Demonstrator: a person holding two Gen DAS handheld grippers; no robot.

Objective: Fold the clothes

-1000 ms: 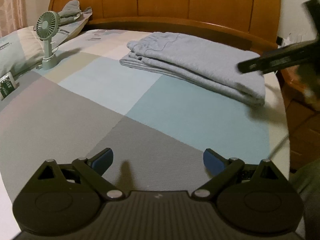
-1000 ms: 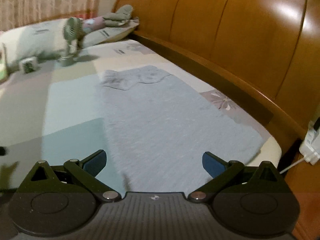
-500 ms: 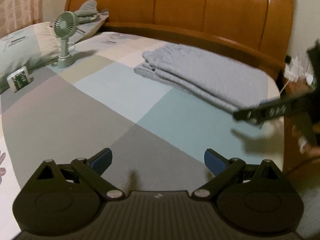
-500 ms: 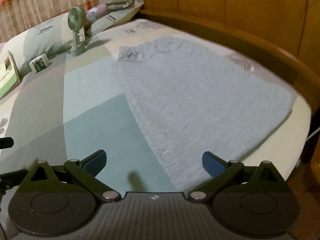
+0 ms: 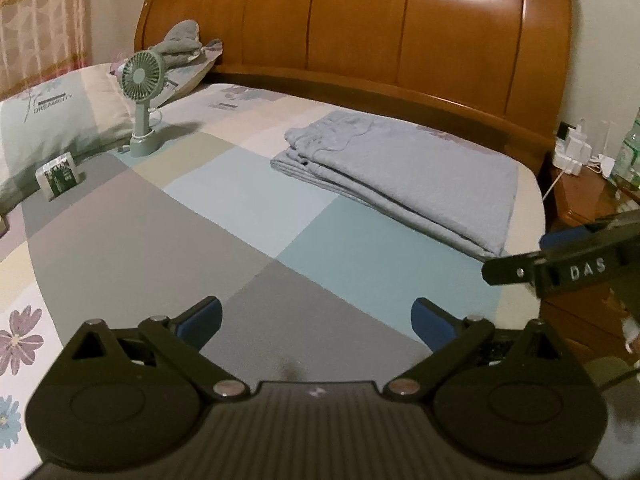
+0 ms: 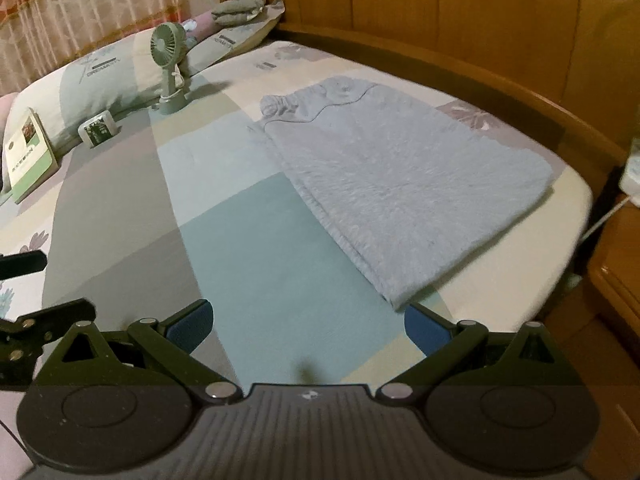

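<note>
grey trousers (image 6: 392,184) — lying folded flat at 1 o'clock; left gripper (image 5: 316,320) and right gripper (image 6: 306,322) spread wide, empty — further fold possibly left.

Green handheld fan (image 5: 142,92) upright on bedsheet (image 5: 248,240), just in front of pillow (image 5: 56,120). Small box (image 5: 60,175) leans on pillow; book (image 6: 30,154) too. Wooden headboard (image 5: 360,28) behind, charger block (image 5: 570,152) on nightstand (image 5: 588,196).

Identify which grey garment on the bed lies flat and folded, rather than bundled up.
The pale grey trousers on the bedsheet near the open right gripper; the darker grey garment sits bundled atop the pillow.
</note>
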